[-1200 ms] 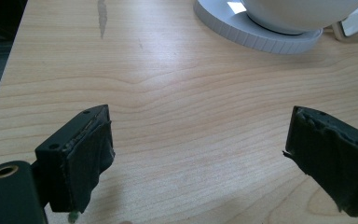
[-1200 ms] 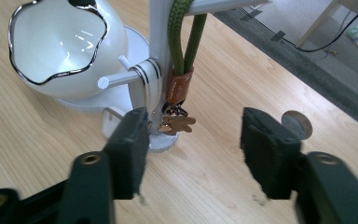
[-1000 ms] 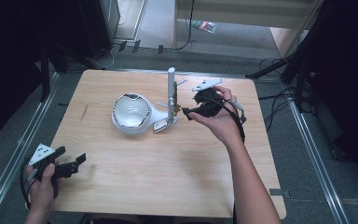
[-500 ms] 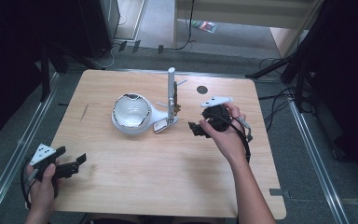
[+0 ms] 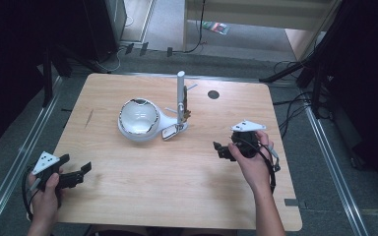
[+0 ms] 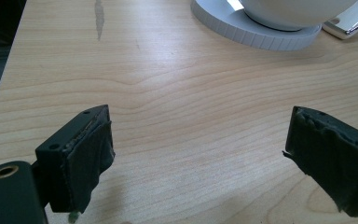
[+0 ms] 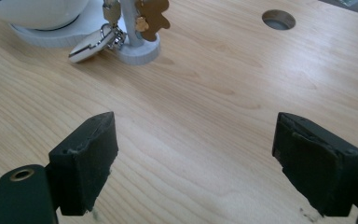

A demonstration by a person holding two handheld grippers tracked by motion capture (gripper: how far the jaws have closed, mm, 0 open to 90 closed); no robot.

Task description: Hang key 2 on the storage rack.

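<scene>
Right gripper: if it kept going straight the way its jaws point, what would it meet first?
Bare table first, then probably the white post's round base with the keys hung on it, beside the white bowl stand. The right gripper is open; depth is uncertain.

The bowl [image 5: 138,119] beyond the black grippers [image 5: 72,175] [image 5: 220,149] is white, as is its post [image 5: 180,93]. A brown tag [image 7: 152,11] hangs there. The table [image 5: 177,187] is pale wood grain.

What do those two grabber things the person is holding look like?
Both are black. The left gripper and the right gripper each have two flat, blocky black jaws with dark, rough padding, a grey three-cornered plate on top and a black cable trailing off. The forearms are bare, with no sleeves in sight.
</scene>
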